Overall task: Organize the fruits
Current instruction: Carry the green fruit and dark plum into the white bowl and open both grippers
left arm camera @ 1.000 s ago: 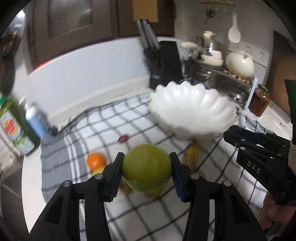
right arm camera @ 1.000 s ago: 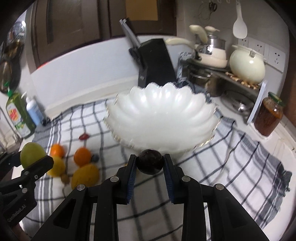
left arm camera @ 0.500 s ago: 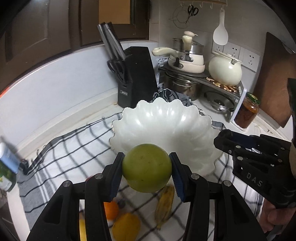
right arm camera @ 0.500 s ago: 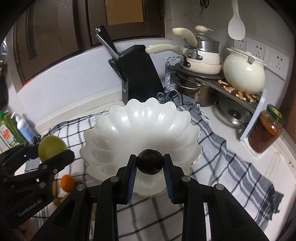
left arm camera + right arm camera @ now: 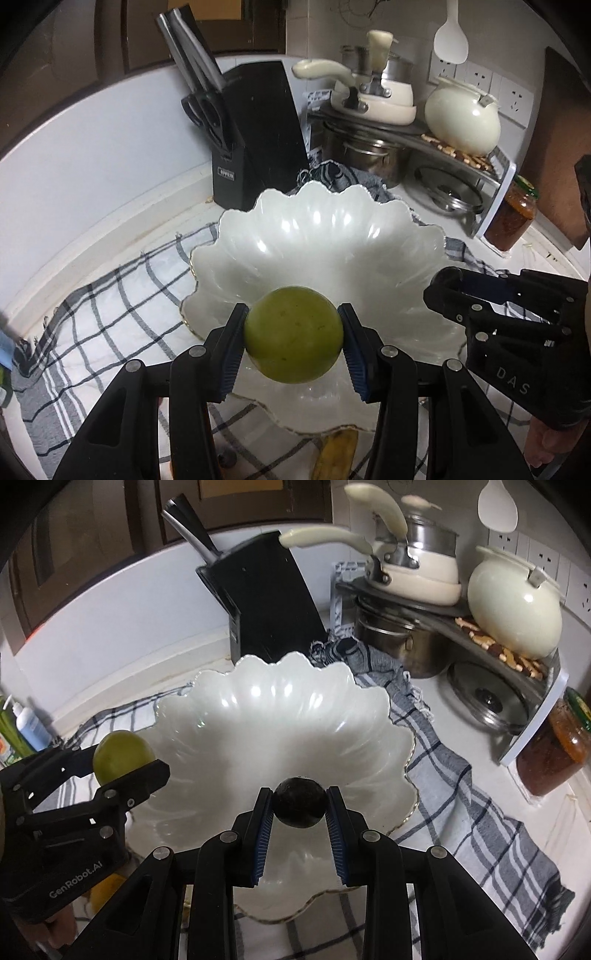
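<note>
Two pairs of fingers each clamp one fruit: the left gripper (image 5: 293,345) holds a green fruit (image 5: 293,334) across its middle, the right gripper (image 5: 299,808) a small dark fruit (image 5: 299,802). Both hang above the white scalloped bowl (image 5: 207,746). Round, smooth skins could slip; the bowl looks fragile.

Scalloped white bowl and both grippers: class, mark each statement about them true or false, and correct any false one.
1. The left gripper holds a green fruit. True.
2. The right gripper is empty. False: it is shut on a dark round fruit.
3. The white bowl already holds fruit. False: it is empty.
4. A black knife block stands behind the bowl. True.
</note>
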`<state>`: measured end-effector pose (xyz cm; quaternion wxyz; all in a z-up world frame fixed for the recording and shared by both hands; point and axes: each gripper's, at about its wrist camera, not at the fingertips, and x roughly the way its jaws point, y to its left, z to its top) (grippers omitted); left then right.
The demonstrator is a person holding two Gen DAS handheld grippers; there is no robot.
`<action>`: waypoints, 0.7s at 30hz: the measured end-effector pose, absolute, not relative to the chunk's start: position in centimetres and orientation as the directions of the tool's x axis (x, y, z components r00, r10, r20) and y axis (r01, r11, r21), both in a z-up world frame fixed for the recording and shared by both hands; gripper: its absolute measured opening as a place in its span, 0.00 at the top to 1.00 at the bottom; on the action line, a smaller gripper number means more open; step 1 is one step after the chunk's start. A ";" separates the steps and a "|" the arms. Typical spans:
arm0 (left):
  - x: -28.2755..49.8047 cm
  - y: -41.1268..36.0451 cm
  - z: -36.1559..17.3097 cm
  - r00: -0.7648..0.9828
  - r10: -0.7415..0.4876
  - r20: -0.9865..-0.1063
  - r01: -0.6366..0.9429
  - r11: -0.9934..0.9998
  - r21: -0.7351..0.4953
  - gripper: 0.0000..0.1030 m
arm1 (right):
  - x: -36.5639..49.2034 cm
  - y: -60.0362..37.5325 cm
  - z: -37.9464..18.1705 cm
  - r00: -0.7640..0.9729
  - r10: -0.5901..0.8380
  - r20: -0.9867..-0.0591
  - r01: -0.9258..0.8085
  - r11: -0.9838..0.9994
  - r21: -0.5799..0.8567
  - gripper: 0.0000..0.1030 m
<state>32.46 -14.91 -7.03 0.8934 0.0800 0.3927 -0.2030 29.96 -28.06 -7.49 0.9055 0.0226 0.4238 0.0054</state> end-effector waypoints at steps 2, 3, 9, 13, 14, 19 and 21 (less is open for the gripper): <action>32.7 -15.2 -7.6 0.599 -0.295 -0.745 0.429 0.903 -0.013 0.53 | 30.2 -28.1 -7.9 0.632 0.030 -0.774 0.009 0.999 0.046 0.71; 32.8 -15.2 -7.9 0.594 -0.291 -0.750 0.430 0.903 -0.010 0.53 | 30.3 -28.1 -8.1 0.630 0.028 -0.776 0.008 0.999 0.043 0.71; 32.9 -15.7 -9.4 0.561 -0.269 -0.783 0.434 0.901 0.002 0.53 | 30.5 -28.3 -9.1 0.617 0.015 -0.787 0.006 1.000 0.024 0.70; 32.6 -15.4 -9.6 0.571 -0.252 -0.781 0.420 0.907 0.014 0.35 | 30.2 -27.9 -9.1 0.627 -0.016 -0.779 0.003 1.000 -0.017 0.58; 32.4 -15.2 -9.3 0.587 -0.246 -0.771 0.412 0.911 0.023 0.25 | 30.0 -27.9 -8.9 0.637 -0.026 -0.770 0.007 1.000 -0.028 0.47; 32.0 -14.9 -8.3 0.609 -0.221 -0.761 0.396 0.917 0.051 0.22 | 29.3 -28.3 -7.8 0.670 -0.069 -0.739 0.045 0.998 -0.052 0.31; 31.6 -14.7 -7.8 0.623 -0.212 -0.753 0.383 0.922 0.057 0.14 | 28.9 -28.5 -7.4 0.679 -0.087 -0.729 0.067 0.996 -0.057 0.24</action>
